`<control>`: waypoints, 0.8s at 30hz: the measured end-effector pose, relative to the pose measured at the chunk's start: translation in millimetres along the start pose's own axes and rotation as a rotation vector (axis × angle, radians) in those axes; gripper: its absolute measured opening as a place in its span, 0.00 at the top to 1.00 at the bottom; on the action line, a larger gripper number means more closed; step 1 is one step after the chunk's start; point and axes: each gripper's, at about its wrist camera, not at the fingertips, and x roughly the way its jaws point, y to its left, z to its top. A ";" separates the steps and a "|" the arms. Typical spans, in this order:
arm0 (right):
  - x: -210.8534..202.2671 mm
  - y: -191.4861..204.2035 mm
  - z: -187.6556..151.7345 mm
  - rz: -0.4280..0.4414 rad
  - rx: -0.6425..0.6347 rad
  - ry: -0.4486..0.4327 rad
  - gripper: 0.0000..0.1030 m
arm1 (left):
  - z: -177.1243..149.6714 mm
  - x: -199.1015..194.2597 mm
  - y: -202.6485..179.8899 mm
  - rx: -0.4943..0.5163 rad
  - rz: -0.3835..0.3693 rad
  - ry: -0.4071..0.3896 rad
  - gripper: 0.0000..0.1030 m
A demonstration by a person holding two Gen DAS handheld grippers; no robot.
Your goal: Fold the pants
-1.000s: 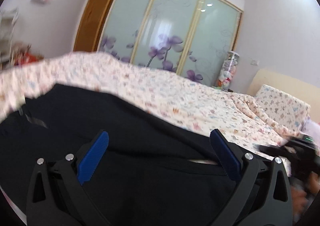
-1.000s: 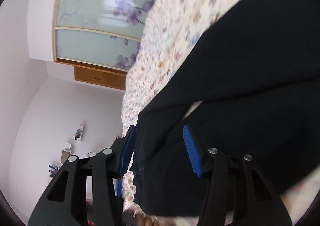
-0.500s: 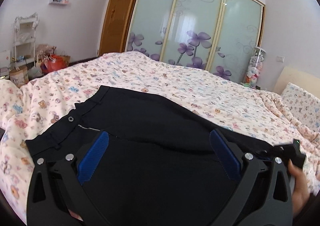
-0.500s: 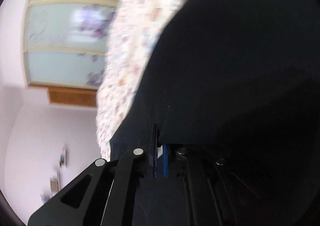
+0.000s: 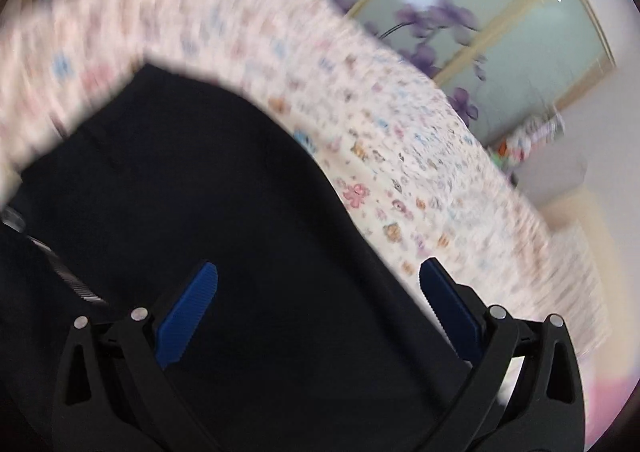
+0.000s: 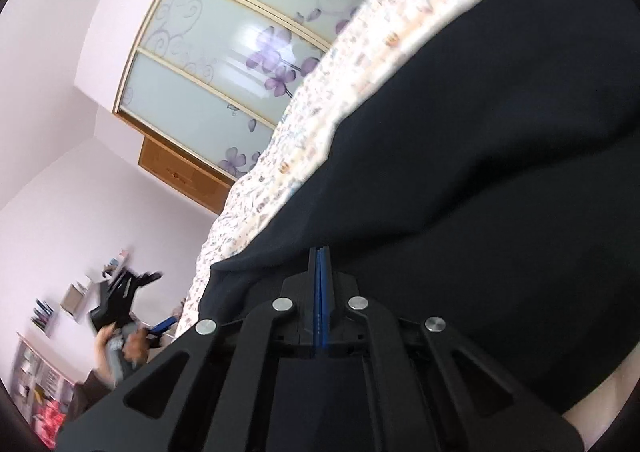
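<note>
The black pants [image 5: 208, 212] lie spread on a bed under a floral bedsheet [image 5: 400, 156]; they take up the near part of the bed, and the printed sheet shows beyond their far edge. At the left of the left wrist view, a metal fastener and a strip of zipper teeth [image 5: 68, 276] show on the dark cloth. The view is smeared by motion blur. The left gripper [image 5: 316, 284] hangs over the pants with its blue pads [image 5: 188, 312] spread wide apart and nothing between them; whether the tips touch the cloth cannot be told.

In the right wrist view, the same left gripper [image 6: 120, 292] appears far to the left of the pants, blurred, held in a person's hand [image 6: 120, 348] off the edge of the bed. Farther right, the right gripper [image 6: 320, 252] has its two blue pads pressed tight together at a fold of the pants [image 6: 480, 172], pinching the black cloth there. Behind the bed stands a wardrobe with frosted sliding doors [image 6: 224, 64] printed with purple flowers.
</note>
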 end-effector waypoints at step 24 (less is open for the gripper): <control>4.1 17.4 -8.4 -0.005 -0.164 0.026 0.56 | 69.3 112.1 5.9 -0.154 0.269 -0.101 0.95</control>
